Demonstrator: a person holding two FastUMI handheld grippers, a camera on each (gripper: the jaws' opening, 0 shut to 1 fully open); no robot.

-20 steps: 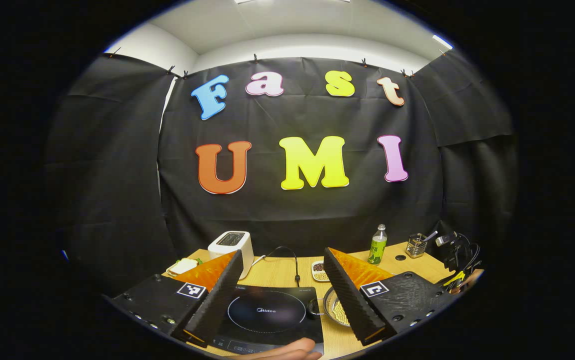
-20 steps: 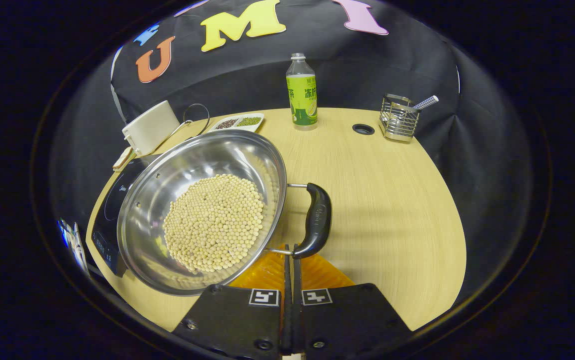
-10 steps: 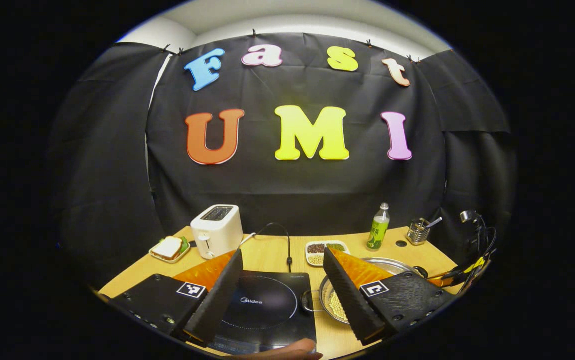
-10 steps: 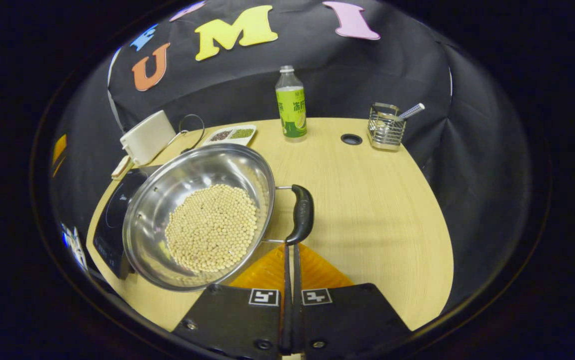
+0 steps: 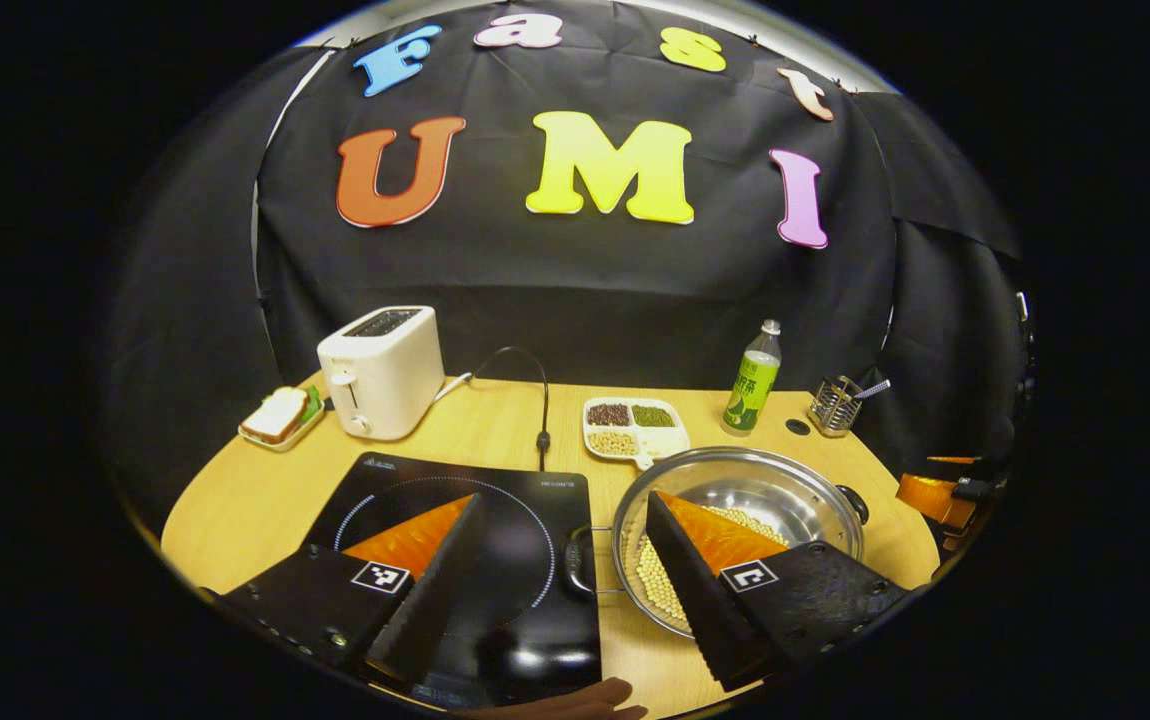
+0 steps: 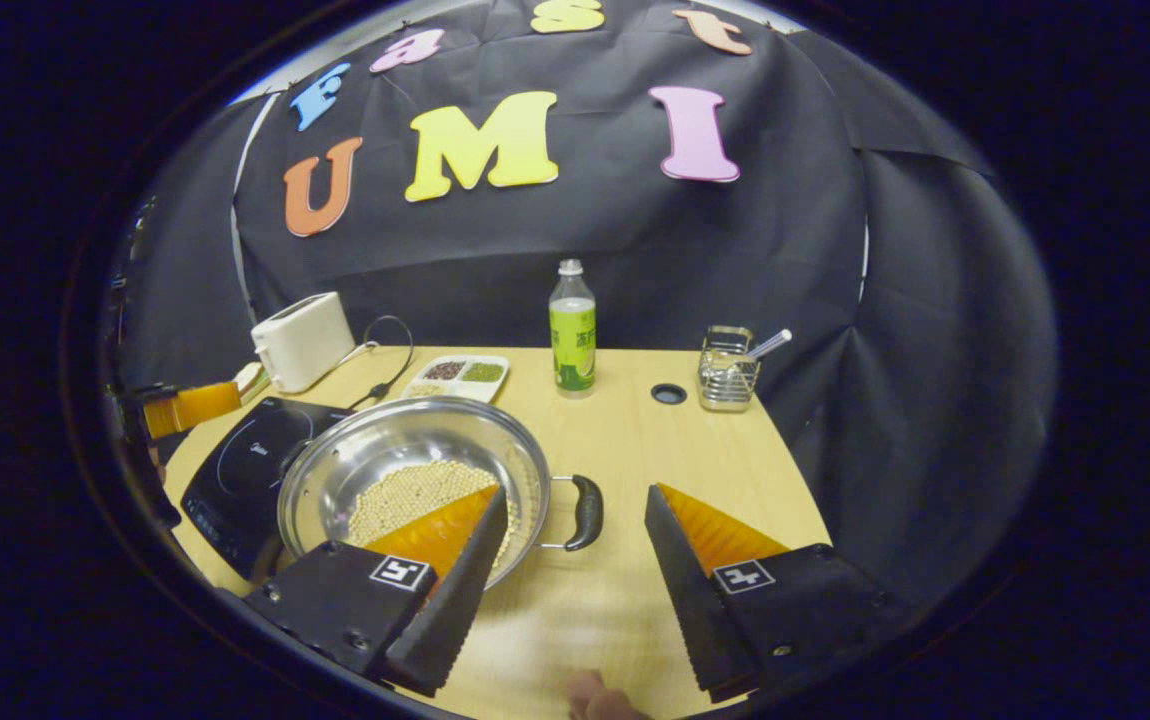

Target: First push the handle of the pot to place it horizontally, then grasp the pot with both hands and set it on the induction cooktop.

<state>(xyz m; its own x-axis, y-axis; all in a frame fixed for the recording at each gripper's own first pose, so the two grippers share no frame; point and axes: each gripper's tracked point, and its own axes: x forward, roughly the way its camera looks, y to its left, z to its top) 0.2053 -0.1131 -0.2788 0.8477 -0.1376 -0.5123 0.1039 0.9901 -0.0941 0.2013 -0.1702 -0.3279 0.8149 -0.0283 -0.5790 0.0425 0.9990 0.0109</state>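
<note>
Right gripper view, tongs spread, pot handle between

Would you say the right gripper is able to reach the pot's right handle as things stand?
Probably yes: the right gripper is open, the pot's right handle lies between its fingers, and bare table surrounds it with nothing in between.

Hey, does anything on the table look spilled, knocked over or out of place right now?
Nothing stands out. The pot sits upright beside the induction cooktop with the soybeans inside it. The toaster, green bottle and utensil holder all stand upright.
</note>
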